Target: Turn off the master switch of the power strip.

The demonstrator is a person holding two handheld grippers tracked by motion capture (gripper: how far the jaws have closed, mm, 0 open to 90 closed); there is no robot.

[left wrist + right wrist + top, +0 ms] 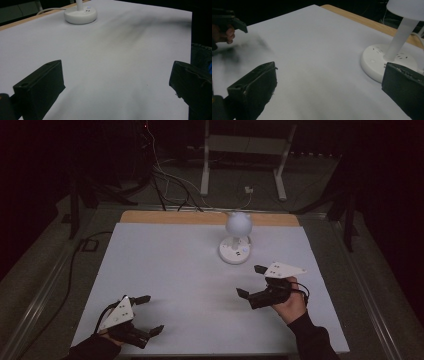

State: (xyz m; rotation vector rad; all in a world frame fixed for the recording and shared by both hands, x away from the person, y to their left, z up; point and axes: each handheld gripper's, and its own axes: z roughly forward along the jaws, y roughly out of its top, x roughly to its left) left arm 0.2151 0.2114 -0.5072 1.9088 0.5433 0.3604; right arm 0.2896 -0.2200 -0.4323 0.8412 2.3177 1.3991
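Right hand-held gripper [251,281]: agape | lamp [398,40] beside jaw | shade [238,223]: high view

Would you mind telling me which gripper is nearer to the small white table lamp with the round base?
Right. The right gripper sits open just in front of the small white table lamp, apart from it; the left gripper is open near the table's front left corner.

1 lamp [237,237], 2 tongs [149,314] [251,280], 1 table [165,270].
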